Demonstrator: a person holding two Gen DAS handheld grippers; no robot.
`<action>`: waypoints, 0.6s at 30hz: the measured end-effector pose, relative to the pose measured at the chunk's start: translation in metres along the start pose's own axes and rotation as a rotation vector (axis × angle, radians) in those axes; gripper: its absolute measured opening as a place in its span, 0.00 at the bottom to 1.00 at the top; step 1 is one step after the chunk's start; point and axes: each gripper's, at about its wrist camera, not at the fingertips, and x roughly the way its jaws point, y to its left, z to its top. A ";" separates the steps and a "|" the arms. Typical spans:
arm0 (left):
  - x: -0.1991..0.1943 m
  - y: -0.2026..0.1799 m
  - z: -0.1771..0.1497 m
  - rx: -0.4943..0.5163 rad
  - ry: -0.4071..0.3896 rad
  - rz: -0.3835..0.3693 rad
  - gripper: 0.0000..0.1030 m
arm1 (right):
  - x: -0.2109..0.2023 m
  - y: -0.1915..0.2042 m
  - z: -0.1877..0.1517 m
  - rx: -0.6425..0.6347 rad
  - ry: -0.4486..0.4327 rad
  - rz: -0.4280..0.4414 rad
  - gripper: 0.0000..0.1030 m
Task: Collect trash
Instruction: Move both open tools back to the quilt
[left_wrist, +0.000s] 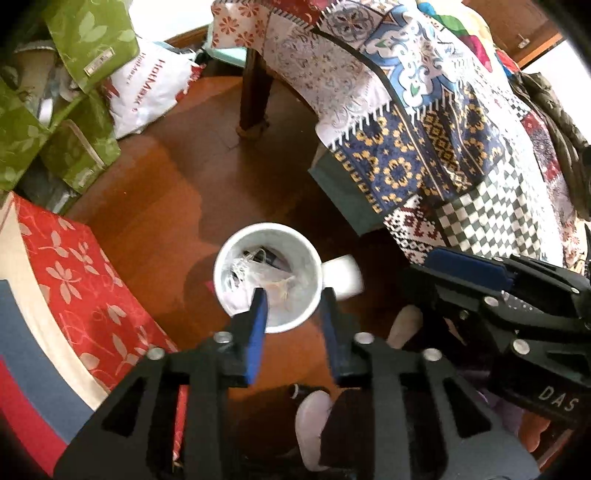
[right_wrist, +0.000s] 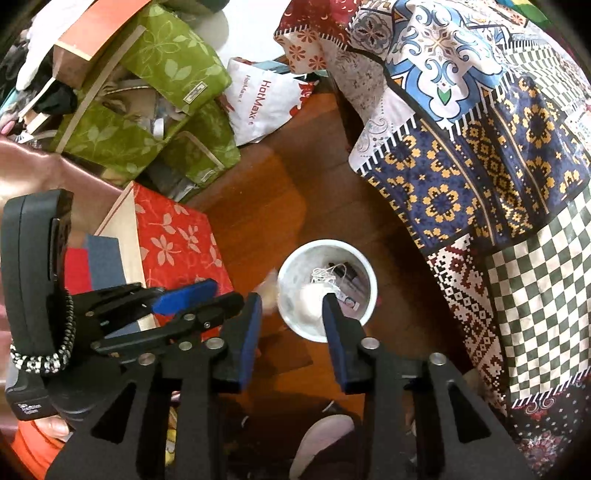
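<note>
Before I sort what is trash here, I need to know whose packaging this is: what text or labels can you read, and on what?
"HotMax": red print on the white plastic bag by the green boxes.
"DAS": white letters on the right gripper's black body; the rest is cut off.
Small labels on the green floral boxes: too small to read.

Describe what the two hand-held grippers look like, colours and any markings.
Both are black angular frames with triangular cut-outs and silver bolts, ending in blue finger pads. The right hand-held gripper matches the left hand-held gripper. White lettering marks each body, and a black-and-white braided cord wraps the left's.
</note>
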 end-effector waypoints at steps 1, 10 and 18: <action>-0.002 -0.001 0.000 0.011 -0.003 0.010 0.29 | -0.001 -0.001 0.000 -0.004 -0.001 -0.006 0.33; -0.032 -0.011 0.000 0.061 -0.074 0.054 0.30 | -0.035 -0.004 -0.010 -0.069 -0.080 -0.098 0.33; -0.089 -0.046 0.017 0.108 -0.213 0.026 0.30 | -0.110 -0.025 -0.019 -0.096 -0.258 -0.194 0.33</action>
